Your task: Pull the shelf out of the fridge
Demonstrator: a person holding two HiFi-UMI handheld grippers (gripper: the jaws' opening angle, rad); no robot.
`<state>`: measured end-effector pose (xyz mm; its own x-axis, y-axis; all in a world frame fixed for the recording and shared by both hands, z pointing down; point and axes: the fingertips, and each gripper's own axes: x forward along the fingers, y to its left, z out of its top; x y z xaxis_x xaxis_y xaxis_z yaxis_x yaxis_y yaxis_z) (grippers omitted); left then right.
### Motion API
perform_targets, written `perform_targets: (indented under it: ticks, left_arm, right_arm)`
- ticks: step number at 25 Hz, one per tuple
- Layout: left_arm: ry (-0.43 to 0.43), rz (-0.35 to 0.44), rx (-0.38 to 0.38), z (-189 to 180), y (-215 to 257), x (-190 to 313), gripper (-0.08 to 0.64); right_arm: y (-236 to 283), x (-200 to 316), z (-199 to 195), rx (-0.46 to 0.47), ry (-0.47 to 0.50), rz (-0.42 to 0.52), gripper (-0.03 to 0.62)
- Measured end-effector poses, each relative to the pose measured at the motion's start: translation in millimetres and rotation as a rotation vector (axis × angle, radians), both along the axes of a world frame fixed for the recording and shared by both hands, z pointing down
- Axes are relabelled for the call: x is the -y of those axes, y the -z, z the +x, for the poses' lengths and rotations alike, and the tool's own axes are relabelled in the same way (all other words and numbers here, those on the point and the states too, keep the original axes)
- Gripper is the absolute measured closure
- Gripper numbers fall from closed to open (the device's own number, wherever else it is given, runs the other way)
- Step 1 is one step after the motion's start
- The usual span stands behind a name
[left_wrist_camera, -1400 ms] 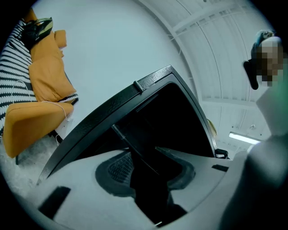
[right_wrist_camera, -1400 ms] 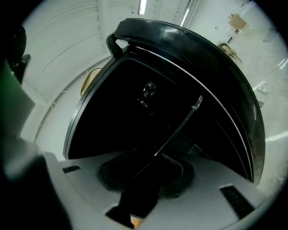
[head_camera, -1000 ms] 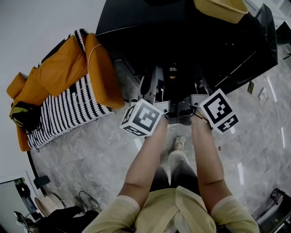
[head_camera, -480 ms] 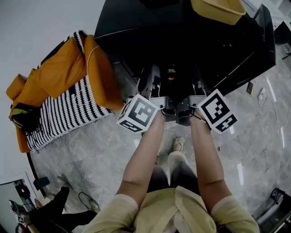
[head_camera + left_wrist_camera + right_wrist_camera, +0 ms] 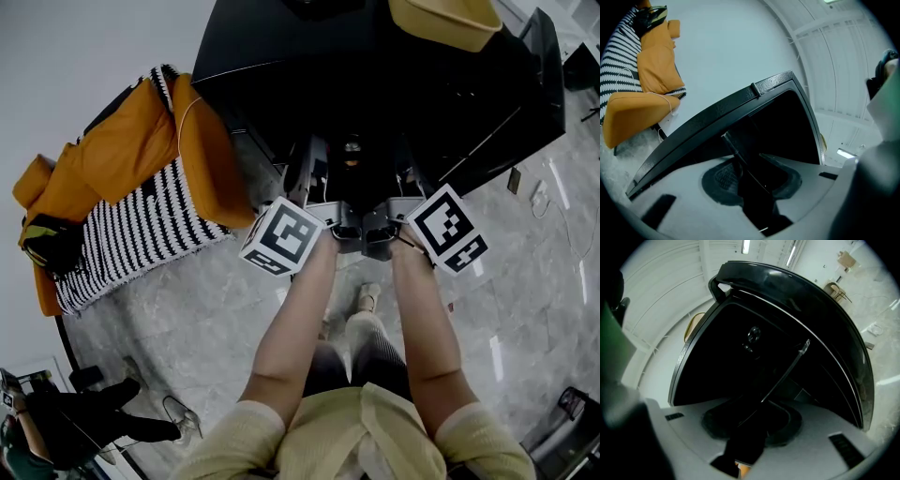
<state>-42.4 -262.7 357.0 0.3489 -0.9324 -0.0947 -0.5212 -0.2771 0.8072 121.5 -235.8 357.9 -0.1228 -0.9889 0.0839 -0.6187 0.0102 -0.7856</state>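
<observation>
Fridge [image 5: 281,47], black, fills the head view from 11 to 1 o'clock, its door [image 5: 525,103] swung open towards 2 o'clock. A yellow basin [image 5: 445,19] sits on top at 12 o'clock. Both forearms reach up from 6 o'clock, and the two grippers sit side by side at the dark opening, just above centre.

The left gripper [image 5: 314,173] has its fingers closed nearly together on the shelf [image 5: 740,154]. In the left gripper view this is a thin dark slab, seen edge-on, running from between the pads [image 5: 722,180] up towards 11 o'clock into the fridge interior. The right gripper [image 5: 410,183] is closed the same way on the same shelf, whose thin pale edge [image 5: 787,371] slants from its pads [image 5: 780,420] towards 1 o'clock. The shelf lies inside the opening, gripped at its near edge by both tools.

At 9 o'clock in the head view an orange sofa [image 5: 141,141] carries a black-and-white striped blanket [image 5: 131,234] on a grey marble floor [image 5: 216,309]. Another person [image 5: 75,422] shows at 8 o'clock.
</observation>
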Motion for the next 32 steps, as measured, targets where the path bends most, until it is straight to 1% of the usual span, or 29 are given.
perform_targets:
  ticks: [20,32]
  left_arm:
    - [-0.04,-0.018,-0.029,-2,-3,-43,0.457]
    - [-0.055,0.01,-0.026,-2,7,-71,0.459]
  right_arm:
    - [-2,-45,-3,-0.021,-0.004,-0.011,0.468]
    - [3,-72,-5,-0.039,0.006,0.019,0.465]
